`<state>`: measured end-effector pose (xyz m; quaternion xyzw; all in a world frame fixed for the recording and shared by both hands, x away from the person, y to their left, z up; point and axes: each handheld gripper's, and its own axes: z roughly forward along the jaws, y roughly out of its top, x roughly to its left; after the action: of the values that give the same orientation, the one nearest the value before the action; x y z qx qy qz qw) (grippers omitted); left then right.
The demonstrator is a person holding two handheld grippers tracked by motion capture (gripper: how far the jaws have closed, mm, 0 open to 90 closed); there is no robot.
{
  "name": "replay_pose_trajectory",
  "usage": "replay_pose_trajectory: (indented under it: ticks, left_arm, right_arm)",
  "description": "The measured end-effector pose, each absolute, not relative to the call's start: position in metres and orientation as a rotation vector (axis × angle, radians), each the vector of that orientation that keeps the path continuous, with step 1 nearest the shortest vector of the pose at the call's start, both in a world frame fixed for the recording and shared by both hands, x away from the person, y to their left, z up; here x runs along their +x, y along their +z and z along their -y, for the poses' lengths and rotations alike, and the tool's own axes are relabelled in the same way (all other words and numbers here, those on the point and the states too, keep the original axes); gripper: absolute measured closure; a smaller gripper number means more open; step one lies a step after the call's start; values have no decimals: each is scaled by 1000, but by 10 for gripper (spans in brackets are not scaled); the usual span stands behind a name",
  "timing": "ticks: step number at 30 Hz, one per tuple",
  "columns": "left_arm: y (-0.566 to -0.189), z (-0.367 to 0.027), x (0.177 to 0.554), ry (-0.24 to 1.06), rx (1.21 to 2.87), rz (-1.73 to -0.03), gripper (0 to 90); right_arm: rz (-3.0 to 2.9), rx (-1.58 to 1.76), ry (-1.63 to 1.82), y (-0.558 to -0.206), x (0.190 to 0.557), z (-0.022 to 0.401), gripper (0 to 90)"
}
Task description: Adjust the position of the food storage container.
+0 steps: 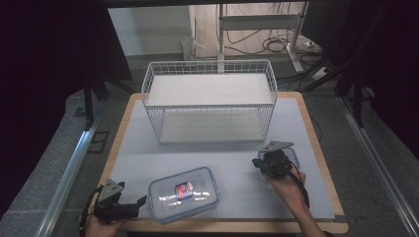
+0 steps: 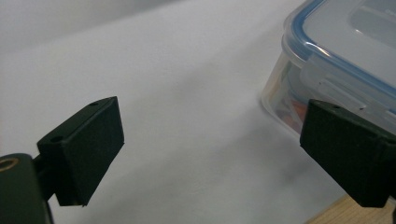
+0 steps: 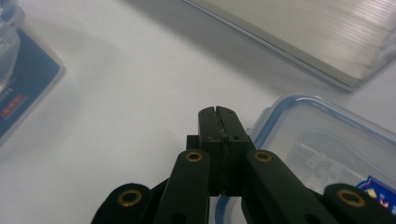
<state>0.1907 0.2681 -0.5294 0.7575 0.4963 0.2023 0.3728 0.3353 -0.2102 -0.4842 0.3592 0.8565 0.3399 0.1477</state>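
A clear lidded box [image 1: 184,193] is edged in blue and marked with a red, white and blue label. The wire basket [image 1: 209,100] is white. The mat [image 1: 237,163] is pale grey, framed by light wood.

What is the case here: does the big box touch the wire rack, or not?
Apart. The high view shows a bare strip of mat between the big box and the rack.

No text can be read, red and blue label inside the large clear box [image 1: 184,193] too blurred to read, dark blue label with red marks at 9 o'clock in the right gripper view illegible, blue-red label in the small box [image 3: 336,140] also unreadable
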Motion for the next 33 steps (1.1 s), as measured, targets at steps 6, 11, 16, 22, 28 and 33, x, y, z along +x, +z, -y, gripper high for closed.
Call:
replay_pose_trajectory:
  ticks: [6,11,16,22,28,33]
  left_arm:
    - [-529,-267,191,504,1952,-1273,78]
    - [-527,-265,190,501,1966,-1286,127]
    - [-521,-267,175,425,1967,-1278,362]
    - [-521,-262,165,343,1998,-1250,782]
    - [-518,-241,163,289,2036,-1201,896]
    - [-519,-233,165,288,2030,-1220,897]
  right_arm:
    - [-2427,1100,957,-484,333,232,899]
    - [-2417,1098,985,-482,328,237,899]
    - [-2416,1055,1067,-478,316,235,899]
    - [-2459,998,1130,-479,296,228,898]
    - [-2536,926,1174,-484,277,211,898]
    - [-2597,902,1198,-489,268,200,898]
